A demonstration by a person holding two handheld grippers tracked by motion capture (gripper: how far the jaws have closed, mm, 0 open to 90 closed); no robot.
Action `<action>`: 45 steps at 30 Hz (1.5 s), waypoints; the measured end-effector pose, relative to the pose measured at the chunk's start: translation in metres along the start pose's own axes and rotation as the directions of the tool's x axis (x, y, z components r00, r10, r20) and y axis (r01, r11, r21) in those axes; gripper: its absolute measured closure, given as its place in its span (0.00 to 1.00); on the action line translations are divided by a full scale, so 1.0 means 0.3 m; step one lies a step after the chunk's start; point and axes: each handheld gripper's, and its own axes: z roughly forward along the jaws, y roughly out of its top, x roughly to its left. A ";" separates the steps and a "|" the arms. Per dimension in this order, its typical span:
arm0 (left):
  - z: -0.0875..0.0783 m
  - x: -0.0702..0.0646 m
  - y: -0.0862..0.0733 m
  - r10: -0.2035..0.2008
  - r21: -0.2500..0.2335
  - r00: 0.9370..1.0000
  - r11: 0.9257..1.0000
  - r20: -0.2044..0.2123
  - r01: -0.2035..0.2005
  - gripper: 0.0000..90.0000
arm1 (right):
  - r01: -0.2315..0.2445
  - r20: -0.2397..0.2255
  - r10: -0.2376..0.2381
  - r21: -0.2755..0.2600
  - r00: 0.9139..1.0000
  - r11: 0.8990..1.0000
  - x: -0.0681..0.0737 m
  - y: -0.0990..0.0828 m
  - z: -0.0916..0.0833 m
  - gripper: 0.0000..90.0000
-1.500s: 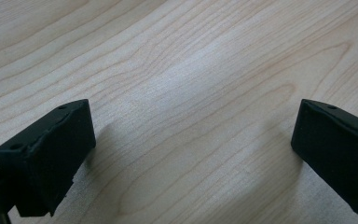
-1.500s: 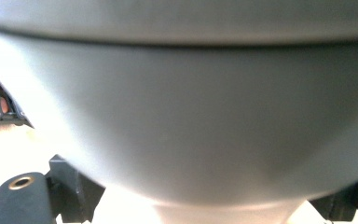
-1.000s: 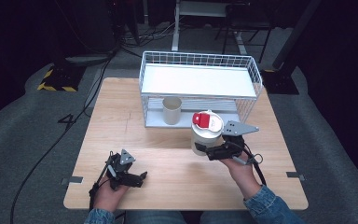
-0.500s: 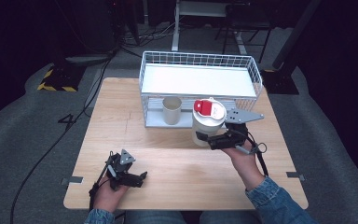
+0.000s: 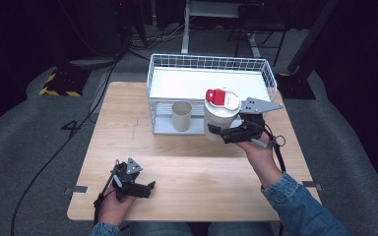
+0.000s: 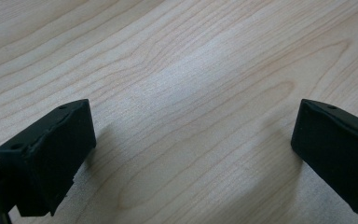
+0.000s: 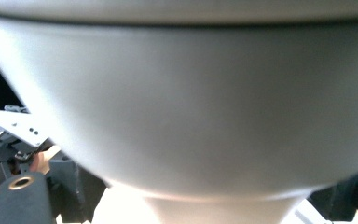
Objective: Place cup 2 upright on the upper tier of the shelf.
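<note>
Right gripper (image 5: 216,132) clamps the white canister (image 5: 220,119), red-lidded, lifted just ahead of the wire basket (image 5: 153,93). Left gripper (image 5: 147,188) rests on table (image 5: 197,172), jaws spread, nothing between.

wire basket (image 5: 211,64) blocking far side, near table (image 5: 202,172) open

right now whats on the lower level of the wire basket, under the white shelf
A beige cup stands upright under the white shelf of the wire basket. The white container held by the right hand-held gripper covers the space to its right.
</note>
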 end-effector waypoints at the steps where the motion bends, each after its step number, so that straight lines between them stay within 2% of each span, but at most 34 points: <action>1: 0.000 0.000 0.000 0.001 -0.001 1.000 1.000 0.000 -0.001 0.00 | 0.003 0.003 -0.003 0.000 1.000 1.000 -0.003 0.007 0.000 0.16; 4: 0.000 0.001 0.000 0.001 -0.001 1.000 1.000 0.000 -0.001 0.00 | 0.013 0.015 -0.013 -0.002 1.000 1.000 -0.017 0.040 0.001 0.16; 12: 0.004 0.004 0.005 0.002 0.000 1.000 1.000 0.000 -0.002 0.00 | -0.003 0.032 0.004 -0.017 0.999 1.000 -0.060 0.111 0.002 0.16; 24: 0.004 0.005 0.006 0.003 0.001 1.000 1.000 -0.003 -0.003 0.00 | -0.027 0.084 0.029 -0.027 0.996 0.999 -0.161 0.181 0.027 0.16; 37: 0.004 0.005 0.006 0.002 0.001 1.000 1.000 -0.003 -0.002 0.00 | -0.070 0.136 0.071 -0.017 0.988 0.997 -0.276 0.212 0.081 0.16; 42: 0.004 0.005 0.006 0.003 0.000 1.000 1.000 -0.003 -0.003 0.00 | -0.079 0.173 0.080 -0.009 0.982 0.997 -0.312 0.216 0.107 0.16; 45: 0.004 0.004 0.006 0.001 -0.001 1.000 1.000 -0.002 -0.001 0.00 | -0.109 0.181 0.109 -0.007 0.977 0.994 -0.339 0.214 0.125 0.16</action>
